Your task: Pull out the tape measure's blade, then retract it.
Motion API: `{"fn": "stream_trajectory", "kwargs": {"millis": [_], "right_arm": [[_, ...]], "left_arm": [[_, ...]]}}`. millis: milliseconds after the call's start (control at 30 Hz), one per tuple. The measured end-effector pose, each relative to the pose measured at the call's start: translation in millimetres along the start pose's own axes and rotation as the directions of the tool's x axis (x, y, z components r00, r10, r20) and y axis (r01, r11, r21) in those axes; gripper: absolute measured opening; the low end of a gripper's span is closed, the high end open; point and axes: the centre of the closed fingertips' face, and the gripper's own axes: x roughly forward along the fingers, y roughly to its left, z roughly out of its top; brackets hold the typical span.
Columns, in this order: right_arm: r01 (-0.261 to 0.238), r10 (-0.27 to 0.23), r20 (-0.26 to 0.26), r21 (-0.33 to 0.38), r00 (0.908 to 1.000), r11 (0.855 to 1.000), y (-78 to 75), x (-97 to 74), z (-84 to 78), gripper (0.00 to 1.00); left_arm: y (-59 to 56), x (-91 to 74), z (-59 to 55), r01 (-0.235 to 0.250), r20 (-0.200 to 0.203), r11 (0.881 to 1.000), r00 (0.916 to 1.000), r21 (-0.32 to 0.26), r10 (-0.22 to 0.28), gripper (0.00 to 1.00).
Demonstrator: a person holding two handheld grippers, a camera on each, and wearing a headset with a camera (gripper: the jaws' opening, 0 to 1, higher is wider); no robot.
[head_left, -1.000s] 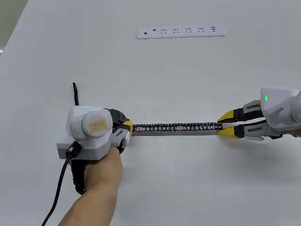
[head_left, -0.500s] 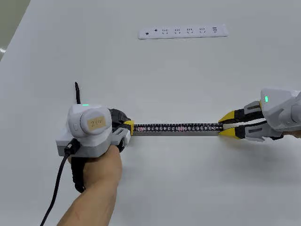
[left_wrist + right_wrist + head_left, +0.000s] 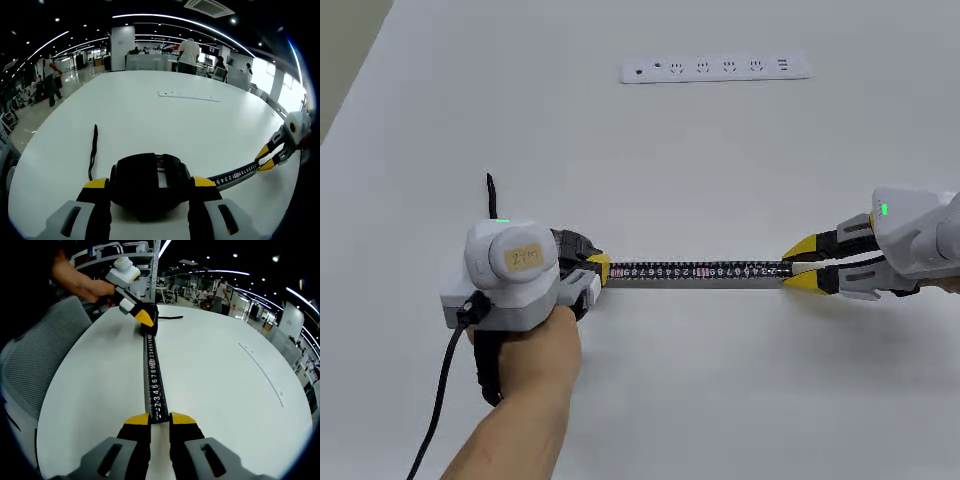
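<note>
White table (image 3: 720,170) under everything | power strip (image 3: 715,68) lying at far side | left gripper (image 3: 150,184) clenched around tape measure case (image 3: 150,170) low on table | blade (image 3: 695,271) extended flat toward right gripper (image 3: 160,418), tip pinched between closed jaws

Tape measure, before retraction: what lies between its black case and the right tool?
The extended black numbered blade, from black case to right tool, in the head view.

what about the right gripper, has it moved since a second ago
Yes, slightly. Judged against the power strip in the head view, the right gripper has shifted left, towards the tape measure case, so a little less blade is out.
</note>
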Motion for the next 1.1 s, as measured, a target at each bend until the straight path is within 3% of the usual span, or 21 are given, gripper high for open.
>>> {"fn": "stream_trajectory", "kwargs": {"millis": [1100], "right_arm": [[-0.013, 0.013, 0.019, 0.007, 0.9997, 1.000, 3.7, 13.7, 15.8, 0.12]], "left_arm": [[1.4, -0.4, -1.2, 0.019, -0.007, 1.000, 0.9998, -0.012, -0.019, 0.59]]}}
